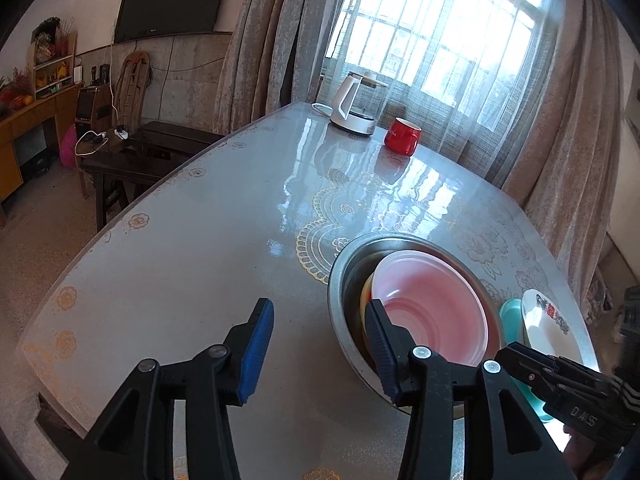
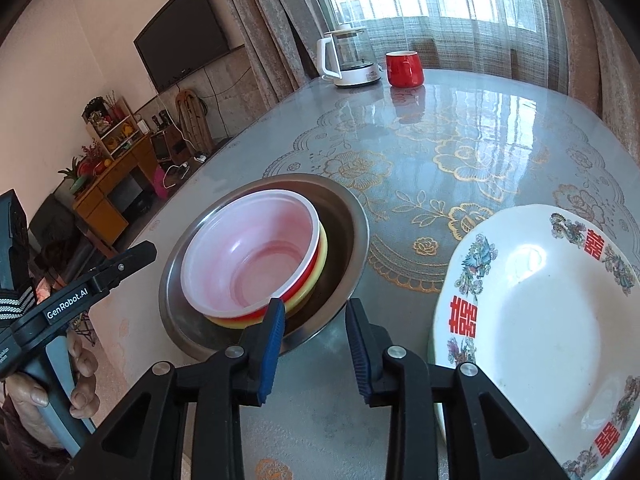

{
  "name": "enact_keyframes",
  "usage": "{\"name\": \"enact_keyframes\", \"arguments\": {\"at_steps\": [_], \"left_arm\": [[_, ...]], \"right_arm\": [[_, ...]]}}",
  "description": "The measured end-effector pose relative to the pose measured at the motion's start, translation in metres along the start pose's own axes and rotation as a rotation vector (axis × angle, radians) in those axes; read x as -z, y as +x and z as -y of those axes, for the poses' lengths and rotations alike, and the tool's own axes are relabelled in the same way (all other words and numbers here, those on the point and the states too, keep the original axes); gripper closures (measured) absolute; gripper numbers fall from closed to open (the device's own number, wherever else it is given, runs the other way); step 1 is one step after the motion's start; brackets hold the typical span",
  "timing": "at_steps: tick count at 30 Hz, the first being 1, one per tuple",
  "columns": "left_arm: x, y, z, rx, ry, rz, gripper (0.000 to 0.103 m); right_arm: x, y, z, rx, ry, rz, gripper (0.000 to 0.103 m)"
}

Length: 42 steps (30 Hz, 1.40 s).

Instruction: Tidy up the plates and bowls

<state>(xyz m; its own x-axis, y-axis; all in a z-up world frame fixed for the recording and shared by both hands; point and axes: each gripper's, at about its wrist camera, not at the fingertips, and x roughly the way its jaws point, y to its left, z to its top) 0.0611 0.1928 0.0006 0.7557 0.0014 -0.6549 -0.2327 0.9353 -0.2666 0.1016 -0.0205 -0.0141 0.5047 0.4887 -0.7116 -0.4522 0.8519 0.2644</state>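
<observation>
A steel bowl [image 1: 340, 264] [image 2: 352, 216] stands on the table. It holds a nested stack with a pink bowl [image 1: 432, 300] [image 2: 256, 256] on top, then a red bowl and a yellow bowl [image 2: 322, 260]. My left gripper [image 1: 319, 304] is open and straddles the steel bowl's left rim, one finger inside and one outside, pads clear of it. My right gripper [image 2: 314, 304] is open astride the near rim, likewise not pressing. To the right lies a white plate [image 2: 540, 320] [image 1: 548, 320] with red characters, on top of a teal dish [image 1: 510, 312].
A white kettle [image 1: 354, 108] [image 2: 348, 60] and a red mug [image 1: 402, 136] [image 2: 404, 68] stand at the table's far end by the curtained window. A dark bench [image 1: 152, 152] sits beyond the left table edge. A hand [image 2: 80, 380] holds the left gripper's handle.
</observation>
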Motion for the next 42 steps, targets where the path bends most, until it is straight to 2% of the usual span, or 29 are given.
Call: {"name": "enact_keyframes", "arguments": {"at_steps": [5,7,10,13,18,21,25,27,32,34,36,38,42], "left_arm": [[0.001,0.002,-0.001,0.035,-0.023,-0.027,0.046],[0.000,0.004,-0.003,0.024,-0.029,-0.037,0.044],[0.001,0.008,-0.006,0.028,-0.025,-0.055,0.044],[0.001,0.006,-0.012,0.032,-0.042,-0.031,0.044],[-0.002,0.003,-0.018,0.001,-0.018,0.008,0.044],[-0.004,0.003,-0.025,0.064,-0.037,-0.017,0.045],[-0.005,0.002,-0.026,0.103,-0.036,-0.021,0.046],[-0.007,0.003,-0.023,0.118,-0.026,-0.034,0.046],[-0.008,0.010,-0.019,0.119,-0.022,-0.066,0.046],[-0.008,0.016,-0.018,0.102,-0.018,-0.091,0.055],[-0.008,0.022,-0.018,0.074,-0.005,-0.111,0.069],[-0.008,0.023,-0.016,0.085,0.008,-0.105,0.075],[-0.010,0.027,-0.010,0.100,0.039,-0.099,0.075]], "right_arm": [[-0.001,-0.006,0.007,-0.029,0.030,0.031,0.069],[-0.002,-0.010,0.010,-0.028,0.044,0.050,0.055],[-0.004,-0.014,0.015,-0.034,0.056,0.076,0.048],[-0.005,-0.014,0.020,-0.052,0.077,0.073,0.040],[-0.006,-0.014,0.028,-0.102,0.128,0.058,0.039],[-0.009,-0.013,0.032,-0.112,0.157,0.037,0.039],[-0.016,-0.011,0.034,-0.112,0.179,0.024,0.039],[-0.019,-0.011,0.030,-0.091,0.152,0.038,0.043],[-0.026,-0.001,0.026,-0.030,0.115,0.020,0.065],[-0.029,0.004,0.027,-0.005,0.104,0.009,0.074],[-0.031,0.008,0.026,0.005,0.094,-0.002,0.075],[-0.034,0.012,0.026,0.006,0.089,-0.011,0.076],[-0.038,0.021,0.028,0.024,0.097,-0.035,0.076]]}}
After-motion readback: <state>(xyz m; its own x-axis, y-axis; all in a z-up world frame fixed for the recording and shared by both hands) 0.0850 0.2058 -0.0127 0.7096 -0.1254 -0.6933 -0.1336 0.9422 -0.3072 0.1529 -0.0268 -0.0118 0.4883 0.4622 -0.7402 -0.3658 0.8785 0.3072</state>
